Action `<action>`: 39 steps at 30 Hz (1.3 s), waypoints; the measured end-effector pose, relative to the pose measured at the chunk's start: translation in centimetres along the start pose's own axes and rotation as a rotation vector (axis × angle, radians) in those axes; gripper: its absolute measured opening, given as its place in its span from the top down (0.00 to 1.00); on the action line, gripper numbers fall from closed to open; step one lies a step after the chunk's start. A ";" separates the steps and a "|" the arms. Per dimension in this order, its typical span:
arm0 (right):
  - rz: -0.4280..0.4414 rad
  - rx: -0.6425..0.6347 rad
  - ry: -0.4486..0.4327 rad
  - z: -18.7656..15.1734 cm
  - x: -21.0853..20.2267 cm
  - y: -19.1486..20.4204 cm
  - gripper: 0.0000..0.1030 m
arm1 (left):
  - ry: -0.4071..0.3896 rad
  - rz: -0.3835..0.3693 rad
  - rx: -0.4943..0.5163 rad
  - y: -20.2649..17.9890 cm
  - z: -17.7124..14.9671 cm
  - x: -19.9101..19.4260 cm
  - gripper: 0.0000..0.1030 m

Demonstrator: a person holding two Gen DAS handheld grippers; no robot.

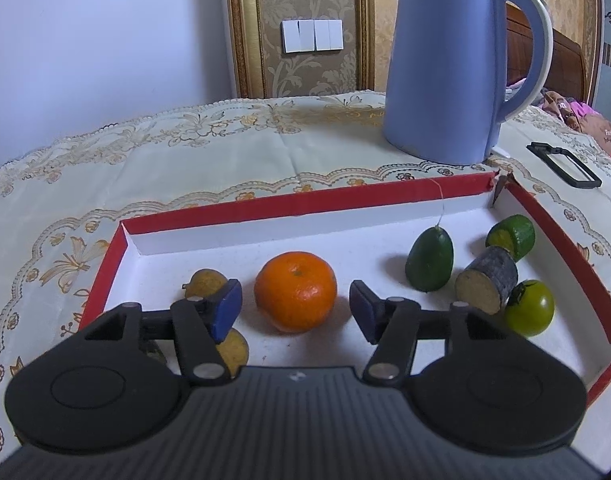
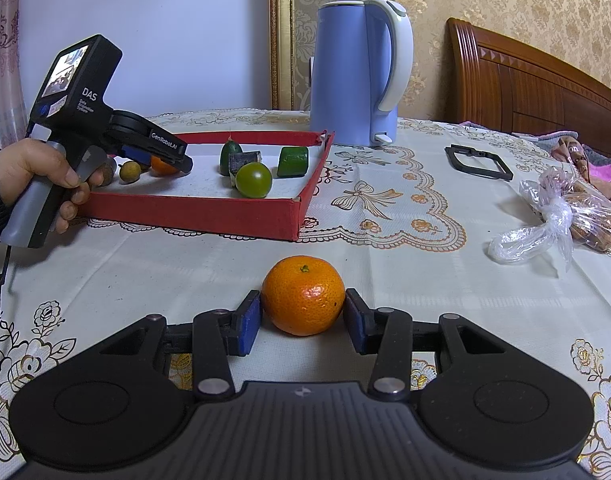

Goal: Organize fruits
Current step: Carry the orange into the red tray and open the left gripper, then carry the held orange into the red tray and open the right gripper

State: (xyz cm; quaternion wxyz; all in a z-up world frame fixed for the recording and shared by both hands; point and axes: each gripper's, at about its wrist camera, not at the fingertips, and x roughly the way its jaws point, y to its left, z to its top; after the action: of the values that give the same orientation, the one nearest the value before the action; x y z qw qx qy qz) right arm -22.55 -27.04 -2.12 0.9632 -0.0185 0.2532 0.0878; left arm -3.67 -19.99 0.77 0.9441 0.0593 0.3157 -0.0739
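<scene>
Soft, even daylight fills both views, perhaps from a window off-frame. Shadows under the orange (image 2: pixel 303 295) and the tray fruit stay faint. A mild sheen sits on the kettle (image 1: pixel 445 64). Fisheye bending curves the tablecloth (image 1: pixel 185 168) edges, and the corners darken; focus is reasonably sharp throughout.

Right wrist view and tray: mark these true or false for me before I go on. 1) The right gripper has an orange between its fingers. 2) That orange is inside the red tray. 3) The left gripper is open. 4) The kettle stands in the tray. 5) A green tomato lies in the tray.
1) True: the orange on the cloth sits between the right gripper fingers.
2) False: it rests on the tablecloth, outside the red tray.
3) True: the left gripper is open around a second orange.
4) False: the kettle stands behind the tray.
5) True: green tomato.
</scene>
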 end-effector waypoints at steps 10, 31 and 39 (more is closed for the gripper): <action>0.000 0.000 0.000 0.0 0.0 0.0 0.58 | -0.047 0.001 0.000 0.9 -0.4 -2.3 0.35; -0.018 -0.016 -0.002 -0.1 -0.1 0.4 0.58 | -0.184 -0.062 -0.002 1.4 -4.4 -9.3 0.29; -0.029 -0.020 0.000 0.0 -0.1 0.6 0.57 | -0.165 -0.100 -0.016 2.1 -6.5 -8.9 0.28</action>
State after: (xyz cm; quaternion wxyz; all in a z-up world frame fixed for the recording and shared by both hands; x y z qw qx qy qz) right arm -22.70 -26.50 -2.08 0.9642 -0.0318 0.2520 0.0762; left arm -14.14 -16.03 1.10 0.9625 0.0296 0.2398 -0.1233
